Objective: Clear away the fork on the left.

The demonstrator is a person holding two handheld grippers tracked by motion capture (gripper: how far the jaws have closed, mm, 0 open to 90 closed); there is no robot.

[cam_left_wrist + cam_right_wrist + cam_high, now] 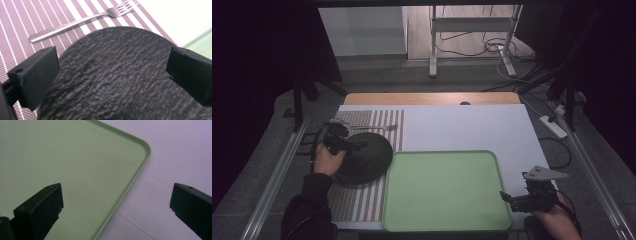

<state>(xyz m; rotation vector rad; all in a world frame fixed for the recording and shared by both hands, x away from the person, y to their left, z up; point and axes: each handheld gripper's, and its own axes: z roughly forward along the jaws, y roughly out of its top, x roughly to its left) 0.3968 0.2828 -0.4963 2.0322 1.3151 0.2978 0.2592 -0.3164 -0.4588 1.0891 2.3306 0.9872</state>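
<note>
A white tabletop carries a green tray at its near edge, a striped placemat along the left edge. On the placemat lies a round black plate, a fork just beyond. The left hand-held gripper hovers wide open over the plate; the right hand-held gripper stands wide open, empty, above the tray's near right corner.

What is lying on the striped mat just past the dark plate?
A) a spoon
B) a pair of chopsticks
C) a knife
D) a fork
D: the left gripper view shows a metal fork with tines, lying on the striped mat just beyond the dark plate; the high view shows it there too.
</note>
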